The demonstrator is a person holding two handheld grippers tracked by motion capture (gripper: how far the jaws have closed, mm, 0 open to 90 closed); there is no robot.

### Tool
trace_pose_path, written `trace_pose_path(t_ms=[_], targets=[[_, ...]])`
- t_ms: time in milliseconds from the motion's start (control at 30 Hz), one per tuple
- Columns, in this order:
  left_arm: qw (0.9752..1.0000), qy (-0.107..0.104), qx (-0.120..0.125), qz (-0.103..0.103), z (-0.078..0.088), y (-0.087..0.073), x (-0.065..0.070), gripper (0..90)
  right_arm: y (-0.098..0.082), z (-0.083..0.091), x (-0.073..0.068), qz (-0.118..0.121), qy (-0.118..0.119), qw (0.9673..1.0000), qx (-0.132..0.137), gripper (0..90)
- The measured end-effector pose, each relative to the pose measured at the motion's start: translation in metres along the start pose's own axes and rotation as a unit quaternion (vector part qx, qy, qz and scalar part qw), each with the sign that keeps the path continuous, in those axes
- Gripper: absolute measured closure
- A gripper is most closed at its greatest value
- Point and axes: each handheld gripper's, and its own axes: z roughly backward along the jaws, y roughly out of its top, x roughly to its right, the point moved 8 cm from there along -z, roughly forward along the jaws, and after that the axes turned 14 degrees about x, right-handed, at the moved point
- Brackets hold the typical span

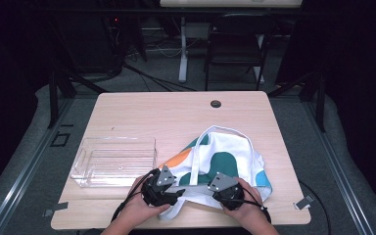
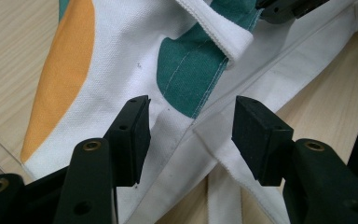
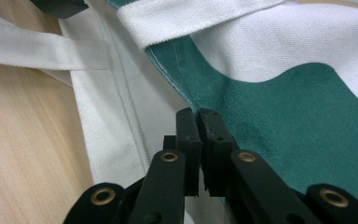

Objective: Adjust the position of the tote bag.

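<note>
Gripping the tote bag (image 1: 220,161) at its near hem, the right gripper (image 3: 200,114) has its jaws pinched tight on a fold of the green-printed cloth. Left gripper (image 2: 191,126) sits just beside it w/ jaws apart, straddling the hem seam where a strap meets it; pads not pressing the fabric.

Bag lies flat-ish and rumpled on the bench (image 1: 142,112), to the right of the clear plastic tray (image 1: 115,161), almost touching the tray's near right corner.

Handling, my read: canvas, light, soft, no stiffness, so it'll sag and fold if lifted by one point. Not slippery or fragile. Best holds are prob. the doubled hem or the strap (image 1: 196,164) roots, one gripper each side of the opening.
</note>
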Motion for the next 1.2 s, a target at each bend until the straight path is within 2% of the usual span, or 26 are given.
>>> trace_pose_path(t_ms=[267,533,767,867,967,1133,1200], targets=[[1.0000,0.002,-0.001,-0.010,-0.001,0.000,0.002,46.1,0.001,0.000,0.000,-0.003,0.000,1.0000,0.002,87.5],[0.9989,0.030,0.000,-0.036,-0.004,0.000,0.001,49.0,0.002,0.000,0.000,-0.006,-0.003,1.0000,0.007,87.6],[0.9979,0.036,0.007,-0.053,-0.009,0.004,0.002,50.1,0.003,0.001,0.000,-0.007,-0.005,0.9999,0.007,87.6],[0.9984,0.028,0.013,-0.047,-0.009,0.007,0.001,50.6,0.003,0.001,0.000,-0.007,-0.003,0.9999,0.007,87.7],[0.9981,0.035,0.013,-0.048,-0.012,0.007,0.000,55.3,0.003,0.001,0.001,-0.008,-0.003,0.9999,0.008,87.6],[0.9981,0.034,0.009,-0.051,-0.013,0.006,0.000,56.8,0.003,0.001,0.001,-0.008,-0.003,0.9999,0.008,87.6],[0.9978,0.040,0.010,-0.051,-0.014,0.006,0.000,59.2,0.003,0.001,0.001,-0.008,-0.004,0.9999,0.008,87.6]])
